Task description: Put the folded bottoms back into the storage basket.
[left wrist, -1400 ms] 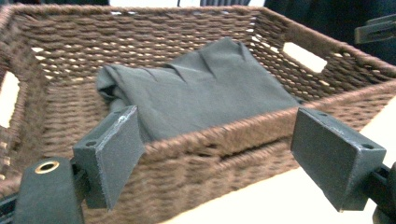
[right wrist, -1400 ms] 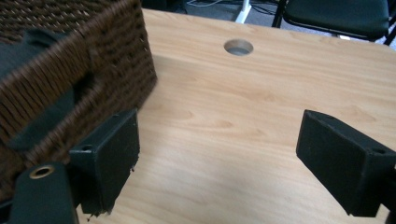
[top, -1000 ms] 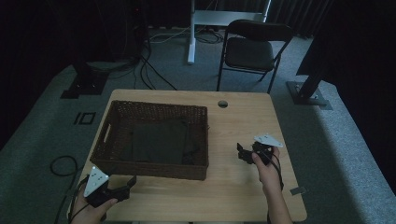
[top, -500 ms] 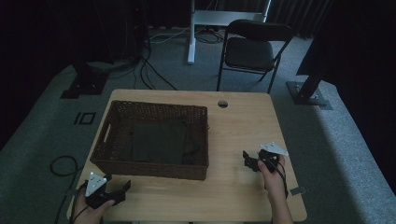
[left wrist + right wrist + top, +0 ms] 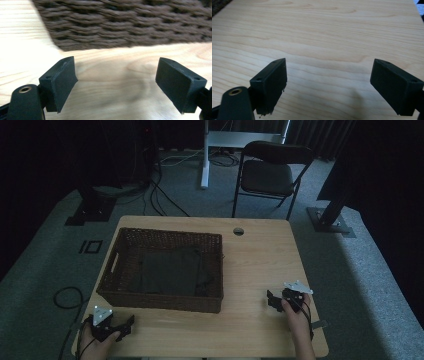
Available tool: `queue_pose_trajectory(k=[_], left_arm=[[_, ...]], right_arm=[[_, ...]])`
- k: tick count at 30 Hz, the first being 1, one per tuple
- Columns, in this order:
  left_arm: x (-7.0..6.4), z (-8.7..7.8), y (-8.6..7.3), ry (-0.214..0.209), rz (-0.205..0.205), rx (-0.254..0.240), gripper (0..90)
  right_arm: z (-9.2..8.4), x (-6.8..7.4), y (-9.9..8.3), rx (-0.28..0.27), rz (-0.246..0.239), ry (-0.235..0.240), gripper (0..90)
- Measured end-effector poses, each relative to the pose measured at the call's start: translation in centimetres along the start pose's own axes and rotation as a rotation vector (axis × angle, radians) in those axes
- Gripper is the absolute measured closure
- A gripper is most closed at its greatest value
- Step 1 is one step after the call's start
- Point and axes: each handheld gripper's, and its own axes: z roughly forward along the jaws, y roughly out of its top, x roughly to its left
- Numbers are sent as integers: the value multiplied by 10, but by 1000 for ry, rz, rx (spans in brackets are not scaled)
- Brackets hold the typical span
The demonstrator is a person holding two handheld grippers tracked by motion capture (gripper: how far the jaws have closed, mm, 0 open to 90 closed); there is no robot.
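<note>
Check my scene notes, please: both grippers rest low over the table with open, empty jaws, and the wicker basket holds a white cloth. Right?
Not quite. In the high view the cloth in the wicker basket is dark, not white. The left gripper and right gripper do have open, empty jaws.

dim room, grey carpet floor (image 5: 350, 270). light wood table (image 5: 260, 265) with a round cable hole (image 5: 238, 231) near its far edge. black folding chair (image 5: 272, 172) behind it, white stand leg (image 5: 204, 155) just left of the chair. dark curtains on both sides, cables (image 5: 165, 195) across the floor, black stand bases (image 5: 330, 220) left and right.
</note>
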Motion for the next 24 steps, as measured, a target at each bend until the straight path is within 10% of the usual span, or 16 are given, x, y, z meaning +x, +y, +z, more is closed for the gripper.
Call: queue_pose_trajectory(k=[6,9,24], left_arm=[[6,5,-1,51,-13,6,172],[6,7,-2,87,42,16,171],[5,8,-2,98,45,16,152]], right_arm=[[-1,-6,-1,19,-25,-35,133],[-5,-8,-3,9,-14,-36,133],[-6,-13,-19,73,-14,-6,129]])
